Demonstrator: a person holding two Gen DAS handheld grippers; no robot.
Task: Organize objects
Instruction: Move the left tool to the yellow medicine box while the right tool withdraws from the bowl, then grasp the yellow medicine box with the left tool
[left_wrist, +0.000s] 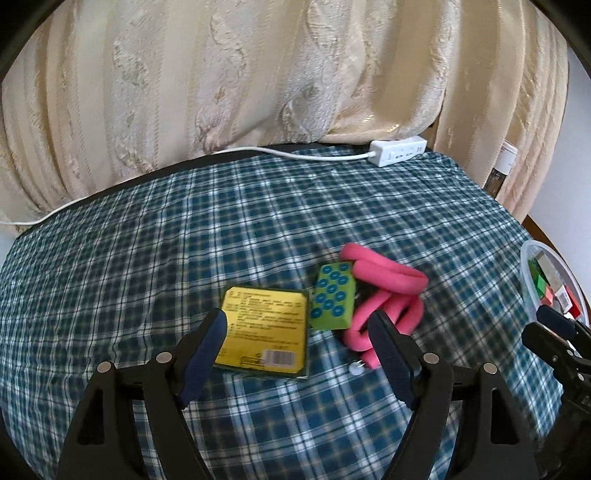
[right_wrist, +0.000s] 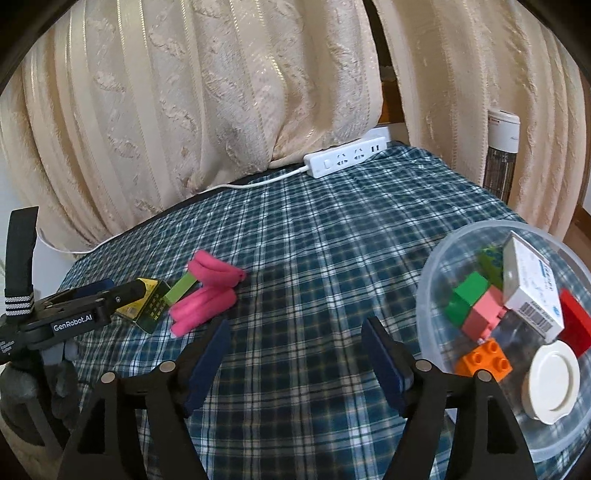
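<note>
- The left gripper hangs over the plaid surface with its jaws spread wide and nothing between the pads; it grasps nothing.
- The right gripper is likewise released and empty, above bare plaid just left of the tub.
- What is left to sort lies in one cluster: a yellow packet, a green block and a pink foam tube.
- Taking the packet as landmark: the block touches its right edge, and the tube lies just right of the block, against it.
- The packet lies flat, directly ahead of the left gripper and partly between its fingers; its left finger overlaps the packet's near-left corner in the view.
- The packet is close to square; its slightly longer side runs away from the gripper, barcode end nearest.
- The block's long axis runs away from the gripper too, tilted a little rightward, dotted face up.
- The tube is folded into loops, so it has no single axis; its folds run roughly rightward from the block.
- The left gripper is plainly nearer the cluster; from the right wrist view, the cluster sits well to the left, with the left gripper at it.
- The tub, well right of the packet, already holds bricks, a white box and a round lid.
- Judgement: the next move is a left-hand grasp of the packet or block, and needs a short descent.
</note>
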